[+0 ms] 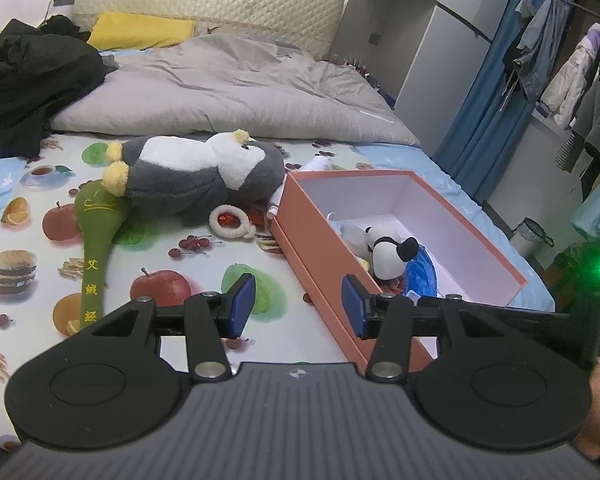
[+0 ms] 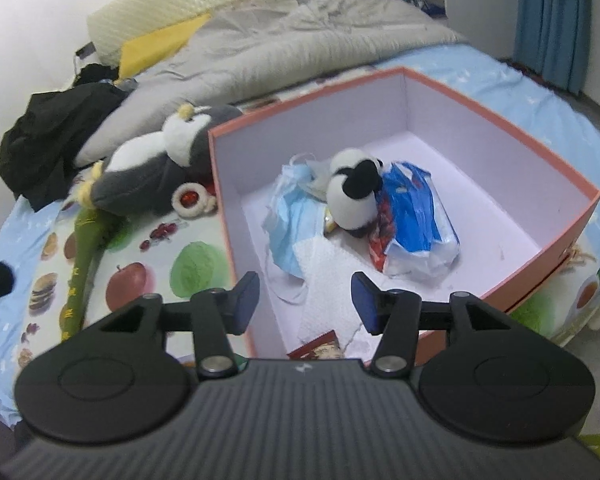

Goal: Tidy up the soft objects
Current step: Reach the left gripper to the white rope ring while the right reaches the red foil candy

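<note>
An open orange box (image 1: 320, 252) (image 2: 500, 120) stands on the fruit-print bed sheet. Inside lie a small black-and-white plush (image 2: 354, 196) (image 1: 388, 254), a blue plastic bag (image 2: 416, 216), a blue face mask (image 2: 290, 216) and white tissue (image 2: 324, 280). Left of the box lie a big grey-and-white penguin plush (image 1: 196, 172) (image 2: 148, 176), a green soft mallet (image 1: 96, 248) (image 2: 82, 256) and a small fluffy ring (image 1: 230, 220) (image 2: 190, 198). My left gripper (image 1: 298, 308) is open and empty over the sheet by the box's near left wall. My right gripper (image 2: 304, 300) is open and empty above the box's near end.
A grey duvet (image 1: 228, 88) covers the far half of the bed, with a yellow pillow (image 1: 140, 30) and black clothes (image 1: 32, 80) at the far left. A blue curtain (image 1: 484, 100), hanging clothes (image 1: 560, 68) and a bin (image 1: 530, 234) are to the right of the bed.
</note>
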